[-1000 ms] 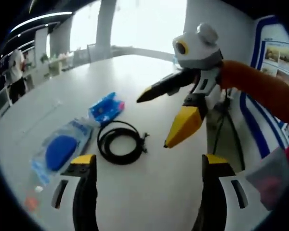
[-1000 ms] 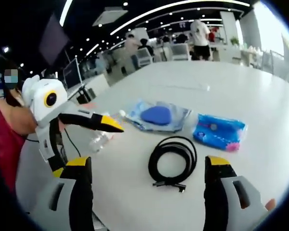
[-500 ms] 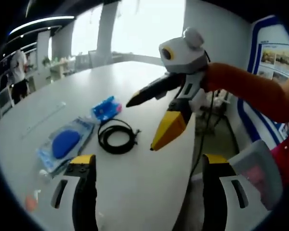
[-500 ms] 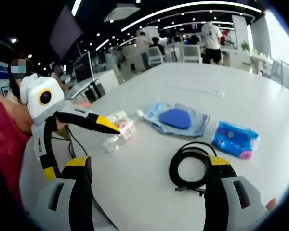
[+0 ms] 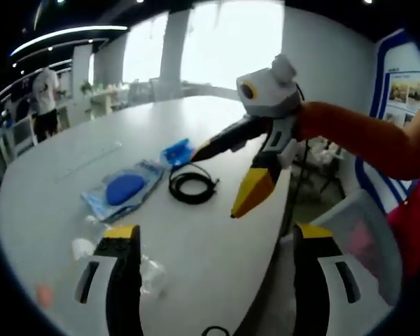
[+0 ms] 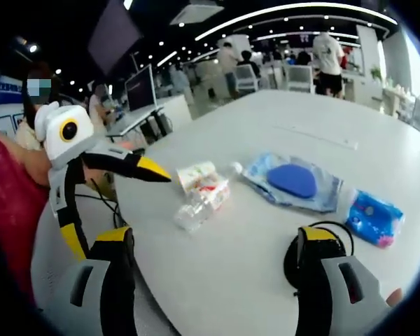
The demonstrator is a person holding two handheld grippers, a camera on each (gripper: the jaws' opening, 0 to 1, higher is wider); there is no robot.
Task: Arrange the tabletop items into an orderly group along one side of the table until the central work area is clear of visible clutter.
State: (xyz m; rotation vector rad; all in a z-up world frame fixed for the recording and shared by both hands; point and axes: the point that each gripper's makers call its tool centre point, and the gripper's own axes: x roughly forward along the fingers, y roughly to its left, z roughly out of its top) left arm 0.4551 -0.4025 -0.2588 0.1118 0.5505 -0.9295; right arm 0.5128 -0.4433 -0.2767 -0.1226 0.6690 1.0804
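On the white table a black cable coil lies beside a small blue packet and a clear bag with a blue oval. A crushed clear bottle rests near my left gripper, which is open and holds nothing. My right gripper hovers open over the cable's near side. In the right gripper view, the bottle, the bag and the packet lie in a row. The cable is partly hidden behind my open right gripper. My left gripper is open at the table's edge.
A thin pale strip lies farther along the table. A white cap and an orange bit sit near the left jaw. An orange sleeve reaches in from the right. People, chairs and desks stand beyond the table.
Both cameras have pulled back and swung, so the items look farther off and the crushed bottle has come into view. Nothing on the table has moved. Both grippers stay open.
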